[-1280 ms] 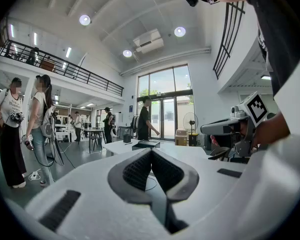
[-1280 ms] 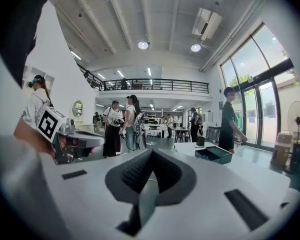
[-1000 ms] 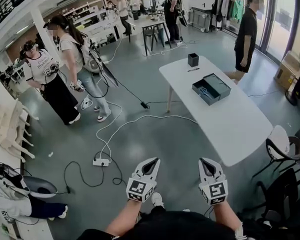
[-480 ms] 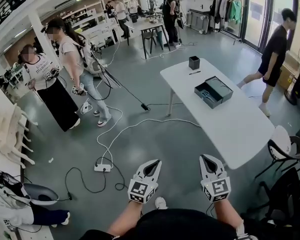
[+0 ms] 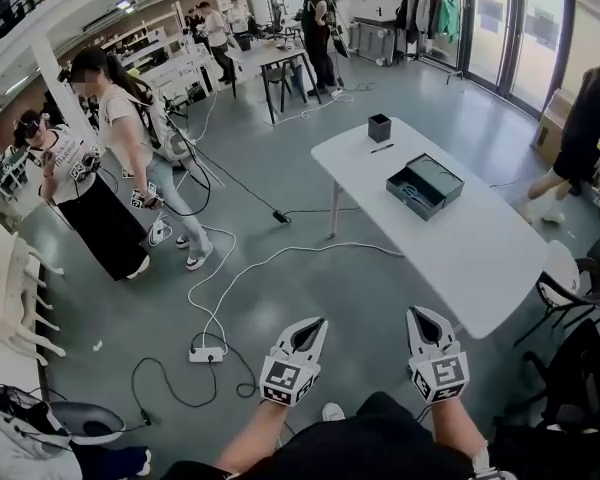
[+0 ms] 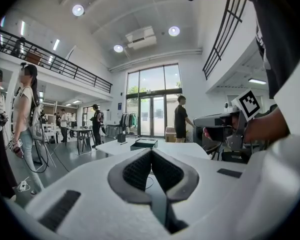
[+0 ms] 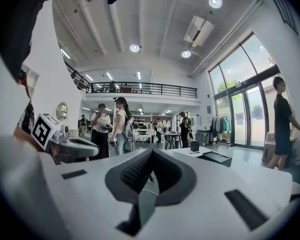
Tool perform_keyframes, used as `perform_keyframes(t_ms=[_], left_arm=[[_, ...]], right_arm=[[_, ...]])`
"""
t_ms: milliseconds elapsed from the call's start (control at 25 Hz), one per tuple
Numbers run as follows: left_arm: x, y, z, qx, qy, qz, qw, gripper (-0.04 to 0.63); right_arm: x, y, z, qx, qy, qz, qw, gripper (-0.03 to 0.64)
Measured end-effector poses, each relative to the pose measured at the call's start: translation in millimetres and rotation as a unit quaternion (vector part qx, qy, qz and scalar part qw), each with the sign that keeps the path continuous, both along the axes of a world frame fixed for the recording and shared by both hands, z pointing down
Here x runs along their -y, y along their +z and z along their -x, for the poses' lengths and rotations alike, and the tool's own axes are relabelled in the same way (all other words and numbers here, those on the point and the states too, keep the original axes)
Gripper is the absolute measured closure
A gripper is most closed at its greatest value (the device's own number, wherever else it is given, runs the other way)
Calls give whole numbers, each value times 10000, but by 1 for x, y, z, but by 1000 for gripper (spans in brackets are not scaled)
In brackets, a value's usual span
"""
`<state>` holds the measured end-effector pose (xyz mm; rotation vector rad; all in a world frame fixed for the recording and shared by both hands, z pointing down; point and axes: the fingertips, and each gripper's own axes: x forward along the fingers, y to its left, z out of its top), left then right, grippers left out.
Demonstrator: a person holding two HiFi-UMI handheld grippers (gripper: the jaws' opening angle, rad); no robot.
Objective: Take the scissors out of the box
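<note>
1. Two people [image 5: 110, 158] stand on the gray floor at the far left, well apart from the table.
2. A white power strip [image 5: 206, 354] lies on the floor nearer the camera, with a white cable [image 5: 270, 258] that runs from it toward the table.
3. The left gripper [image 5: 314, 324] is held low in front of the person, over the floor, short of the table's near corner. In its own view the two claw tips [image 6: 151, 150] meet, with nothing between them. It holds nothing.
4. The right gripper [image 5: 421, 313] is held beside it, just in front of the table's near corner. Its claw tips [image 7: 151, 151] also touch, fully closed on nothing.
5. A white table [image 5: 460, 258] stands ahead and to the right, set at a slant.
6. A black cup [image 5: 379, 128] stands near the table's far corner, with a pen [image 5: 382, 149] lying just beside it.
7. A dark box [image 5: 446, 174] lies open on the far half of the table, its lid flat beside the tray.
8. The scissors [image 5: 408, 187] lie in the box's tray, the half nearer the table's left edge. They show only as a small pale shape. Both grippers are well apart from them.
9. A chair [image 5: 568, 280] stands at the table's right edge.
10. A person in black [image 5: 587, 133] is at the far right, past the table.
</note>
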<state>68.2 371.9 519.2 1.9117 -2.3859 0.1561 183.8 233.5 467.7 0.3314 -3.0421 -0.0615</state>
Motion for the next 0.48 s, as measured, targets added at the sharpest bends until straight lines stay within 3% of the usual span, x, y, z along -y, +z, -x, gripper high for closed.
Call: perform_keyframes(t_ms=[480], left_arm=[[38,12,69,-180,18,73,9998,582]], right_arm=[[43,0,72,-84,11,23,10000,611]])
